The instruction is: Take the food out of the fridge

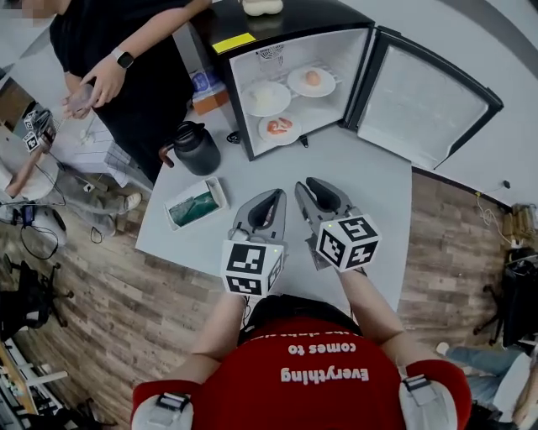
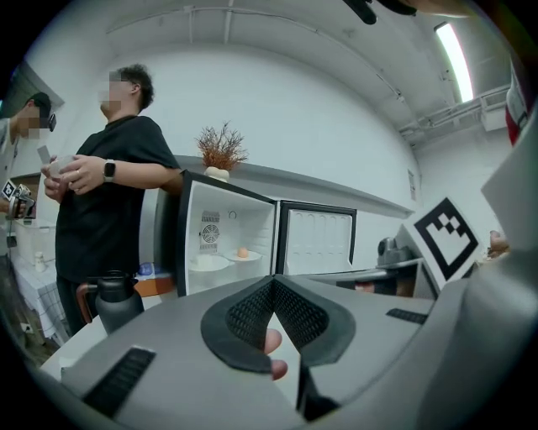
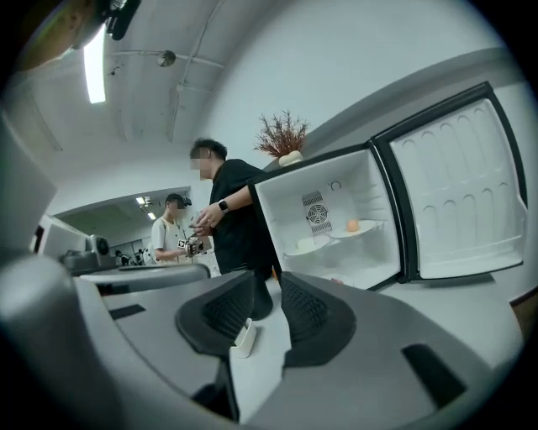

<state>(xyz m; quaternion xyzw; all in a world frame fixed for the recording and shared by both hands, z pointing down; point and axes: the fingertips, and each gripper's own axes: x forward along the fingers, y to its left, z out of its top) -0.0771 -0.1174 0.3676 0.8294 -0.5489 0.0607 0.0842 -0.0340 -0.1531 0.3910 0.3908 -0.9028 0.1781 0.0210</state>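
Note:
A small fridge (image 1: 252, 38) stands on the grey table (image 1: 370, 176) with its door (image 1: 424, 97) swung wide to the right. Inside are three white plates: one with pale food (image 1: 266, 97), one with an orange piece (image 1: 312, 79), and one lower down with red food (image 1: 280, 127). My left gripper (image 1: 276, 196) hovers over the table short of the fridge, jaws shut and empty, tips touching (image 2: 273, 283). Beside it my right gripper (image 1: 313, 186) has its jaws apart with nothing between them (image 3: 267, 281). Both point toward the fridge; the orange piece (image 3: 352, 225) shows in the right gripper view.
A black jug (image 1: 196, 148) stands left of the fridge. A white tray with something green (image 1: 195, 203) lies near the table's left edge. A person in black (image 1: 126, 59) stands at the far left corner. A pale vase (image 1: 262, 7) sits on the fridge top.

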